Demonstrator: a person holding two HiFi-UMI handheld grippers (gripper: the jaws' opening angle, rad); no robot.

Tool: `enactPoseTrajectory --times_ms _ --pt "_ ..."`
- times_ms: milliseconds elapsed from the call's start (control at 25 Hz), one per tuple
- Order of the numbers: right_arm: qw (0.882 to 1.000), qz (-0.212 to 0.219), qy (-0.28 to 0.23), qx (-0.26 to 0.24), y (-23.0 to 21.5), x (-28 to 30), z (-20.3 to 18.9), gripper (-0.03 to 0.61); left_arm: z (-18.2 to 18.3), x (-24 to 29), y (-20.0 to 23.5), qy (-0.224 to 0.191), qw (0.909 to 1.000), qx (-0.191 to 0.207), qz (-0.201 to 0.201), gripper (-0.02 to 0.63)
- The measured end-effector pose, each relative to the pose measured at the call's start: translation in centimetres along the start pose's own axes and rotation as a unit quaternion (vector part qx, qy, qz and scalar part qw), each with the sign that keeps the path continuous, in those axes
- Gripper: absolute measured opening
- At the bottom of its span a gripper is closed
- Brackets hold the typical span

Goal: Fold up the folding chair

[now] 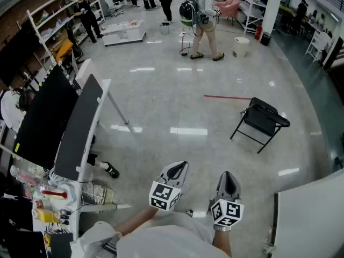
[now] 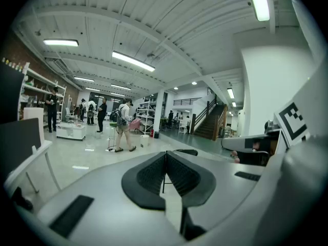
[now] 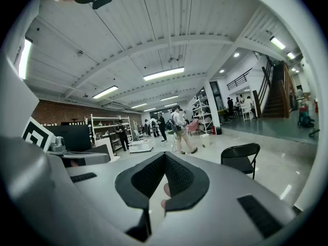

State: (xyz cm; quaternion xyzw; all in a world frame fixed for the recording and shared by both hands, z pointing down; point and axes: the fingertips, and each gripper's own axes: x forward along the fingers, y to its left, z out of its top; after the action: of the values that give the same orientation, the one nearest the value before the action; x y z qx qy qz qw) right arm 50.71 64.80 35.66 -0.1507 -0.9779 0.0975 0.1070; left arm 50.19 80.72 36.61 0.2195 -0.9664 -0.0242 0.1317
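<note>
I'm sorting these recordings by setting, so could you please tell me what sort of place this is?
Probably a large open lab or workshop hall: a wide polished floor, open shelving racks along one side, a staircase to an upper level, and a black folding chair standing alone.

readable text: none in any view;
left marker cube [image 1: 164, 196], 6 o'clock: black-and-white square code only; no letters or digits;
right marker cube [image 1: 226, 213], 5 o'clock: same kind of code; no letters or digits;
table clutter [image 1: 45, 215], 8 o'clock: bottle labels too small to read;
shelves [image 1: 58, 26], 11 o'clock: any print too small to read
</note>
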Motion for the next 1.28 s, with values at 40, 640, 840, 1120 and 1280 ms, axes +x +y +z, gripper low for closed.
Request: enactPoseTrajectory --times_ms 40,640,840,1120,1280 --pt "1.0 0.003 -0.001 -0.006 -0.4 -0.6 0.0 0.003 -0.3 -0.4 -0.8 -0.002 1.0 0.0 0.003 0.011" --pt "1.0 0.01 0.008 -0.027 -3.3 -6.0 -1.4 0.003 -2.2 -2.2 -5.8 -0.021 0.9995 -0.015 0.018 0.011" --pt "0.999 0.007 0.014 -0.038 -3.2 -5.9 -1.9 0.003 -2.4 -2.5 -4.7 -0.027 0.9978 -0.037 0.048 0.011" --pt "1.0 0.005 -0.013 -0.01 -3.8 -6.0 -0.7 0.003 -2.5 -3.2 -5.2 -0.028 0.9978 -0.034 0.049 0.011" --pt "1.0 0.006 -0.009 -0.001 -4.1 -4.9 -1.4 0.003 -3.1 -2.2 -4.0 -0.022 0.9977 -0.034 0.055 0.011"
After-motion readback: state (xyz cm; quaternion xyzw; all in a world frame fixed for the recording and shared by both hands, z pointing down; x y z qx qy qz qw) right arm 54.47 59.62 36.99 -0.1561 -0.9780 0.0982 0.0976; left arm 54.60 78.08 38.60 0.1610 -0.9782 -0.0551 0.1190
